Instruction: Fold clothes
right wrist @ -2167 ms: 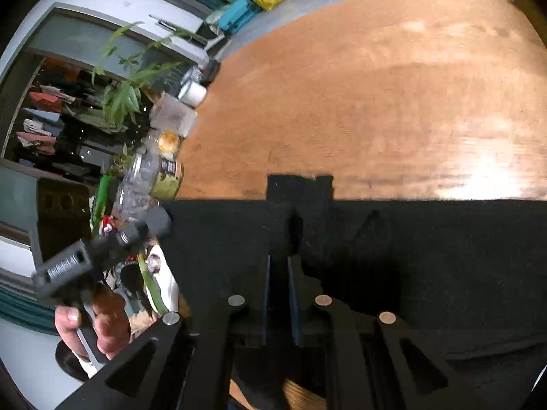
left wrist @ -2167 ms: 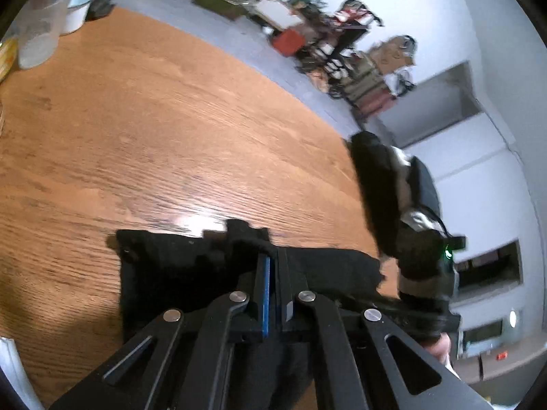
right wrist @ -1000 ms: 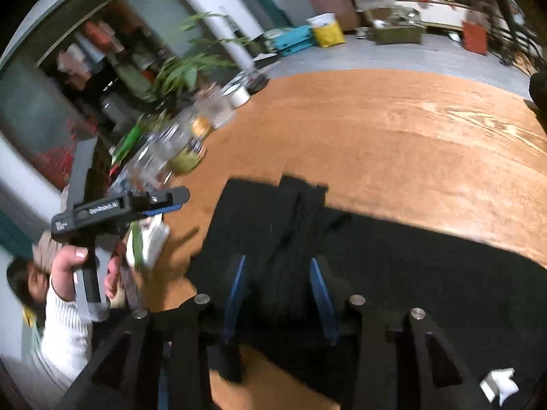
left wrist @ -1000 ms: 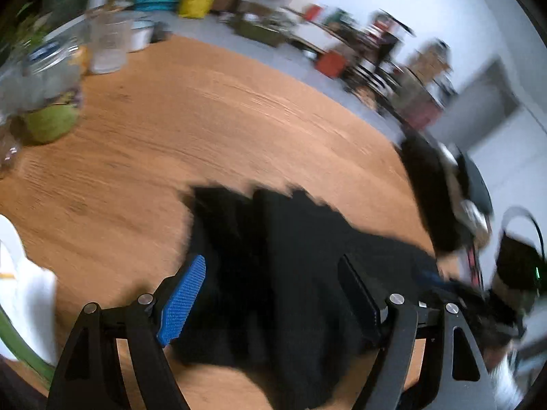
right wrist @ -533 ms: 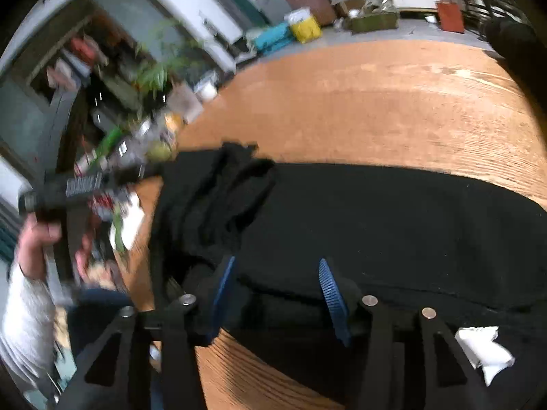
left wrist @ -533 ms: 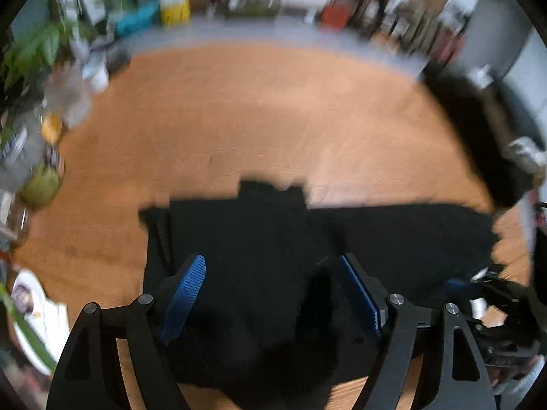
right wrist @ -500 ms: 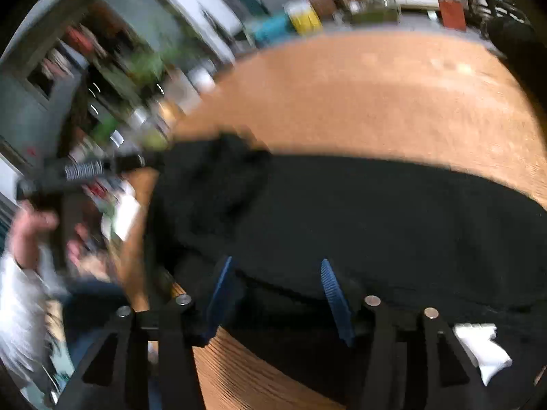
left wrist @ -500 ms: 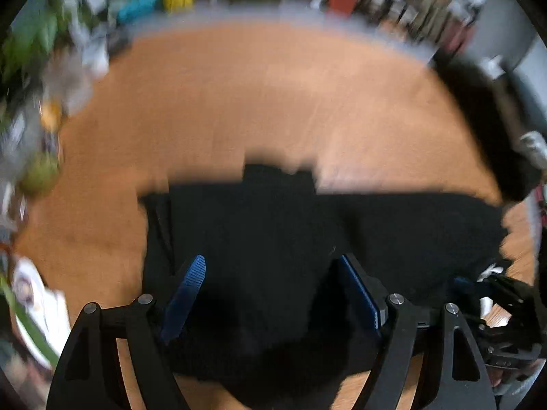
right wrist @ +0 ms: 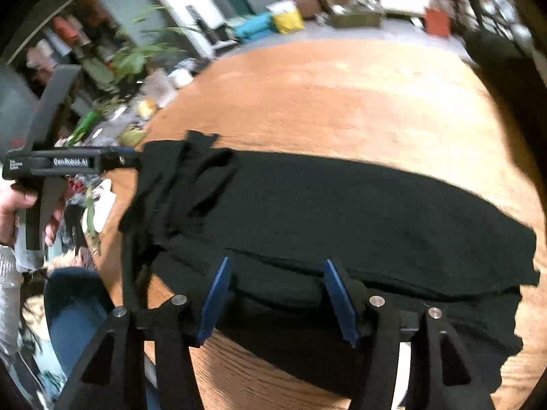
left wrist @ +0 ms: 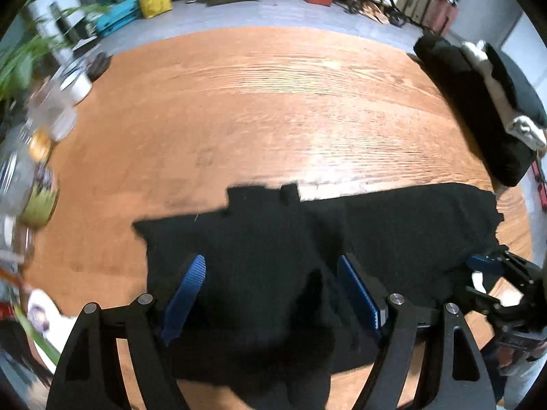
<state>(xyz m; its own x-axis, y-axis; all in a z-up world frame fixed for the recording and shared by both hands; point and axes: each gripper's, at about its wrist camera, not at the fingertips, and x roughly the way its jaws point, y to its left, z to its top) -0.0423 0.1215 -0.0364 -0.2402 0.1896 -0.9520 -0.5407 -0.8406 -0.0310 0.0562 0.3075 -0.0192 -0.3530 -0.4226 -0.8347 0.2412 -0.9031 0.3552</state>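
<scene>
two grippers, left gripper (left wrist: 270, 294) and right gripper (right wrist: 277, 297), hover with jaws apart over a black garment (right wrist: 342, 212), folded lengthwise and bunched at one end, on a wooden table (left wrist: 256, 102).

I see the garment (left wrist: 273, 259) on the bench (left wrist: 273, 102), jars (left wrist: 37, 171) left, a bundle (left wrist: 478, 102) right.
</scene>
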